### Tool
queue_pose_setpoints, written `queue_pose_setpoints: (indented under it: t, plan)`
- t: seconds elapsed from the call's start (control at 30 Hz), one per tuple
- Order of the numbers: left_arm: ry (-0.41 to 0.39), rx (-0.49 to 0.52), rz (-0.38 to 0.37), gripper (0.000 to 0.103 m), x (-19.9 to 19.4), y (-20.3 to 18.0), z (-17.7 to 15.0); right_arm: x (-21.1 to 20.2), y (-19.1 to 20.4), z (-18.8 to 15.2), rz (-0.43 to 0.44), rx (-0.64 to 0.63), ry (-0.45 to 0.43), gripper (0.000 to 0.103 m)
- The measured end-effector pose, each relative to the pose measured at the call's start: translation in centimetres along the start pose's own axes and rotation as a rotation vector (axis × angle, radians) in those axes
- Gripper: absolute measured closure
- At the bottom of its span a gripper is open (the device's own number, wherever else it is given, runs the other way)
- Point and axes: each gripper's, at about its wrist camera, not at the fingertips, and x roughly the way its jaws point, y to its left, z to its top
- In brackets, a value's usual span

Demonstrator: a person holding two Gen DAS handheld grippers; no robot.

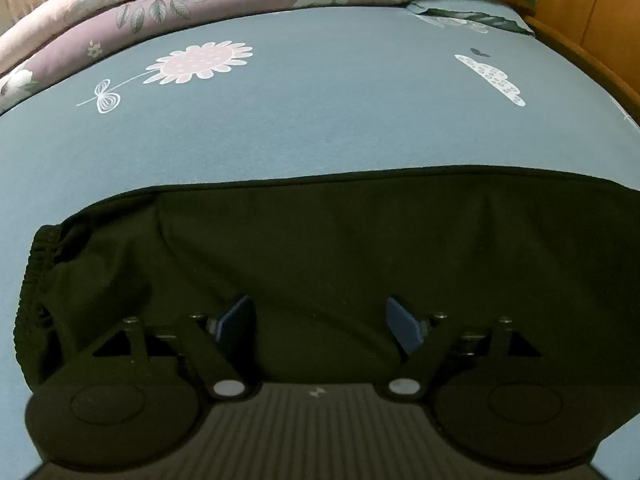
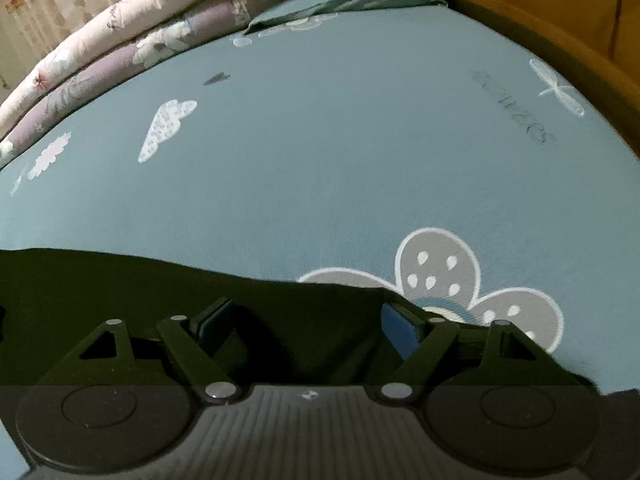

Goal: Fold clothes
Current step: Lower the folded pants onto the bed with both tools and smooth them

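Observation:
A black garment (image 1: 340, 248) lies flat on the blue bed sheet (image 1: 320, 120), its elastic waistband (image 1: 36, 280) bunched at the left. My left gripper (image 1: 320, 320) hovers low over the garment's near part, open, with nothing between its blue pads (image 1: 236, 320). In the right wrist view the same black garment (image 2: 160, 288) fills the lower left, its edge running down to the right. My right gripper (image 2: 308, 326) stands open above that edge, and cloth passes under its right pad (image 2: 400, 328).
Folded floral quilts (image 1: 200, 0) are piled along the far side of the bed, with a teal pillow (image 2: 340, 4) beside them. A wooden bed frame (image 1: 580, 20) curves along the right. Open sheet (image 2: 340, 160) stretches beyond the garment.

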Motion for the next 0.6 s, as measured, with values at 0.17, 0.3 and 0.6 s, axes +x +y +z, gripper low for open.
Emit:
queue_pose_setpoints:
  t: [0.17, 0.3, 0.6]
  plan:
    - [-0.018, 0.077, 0.043, 0.027, -1.4, -1.0, -0.3, -4.1, 0.4, -0.8, 0.005, -0.024, -0.017, 0.019]
    - [0.002, 0.101, 0.023, 0.027, -1.2, -0.9, -1.2, -7.4, 0.8, -1.5, 0.009, -0.043, -0.031, 0.019]
    - [-0.065, 0.132, -0.083, 0.031, -4.1, -4.7, -0.3, -13.3, -7.8, -5.7, -0.140, 0.106, -0.072, 0.043]
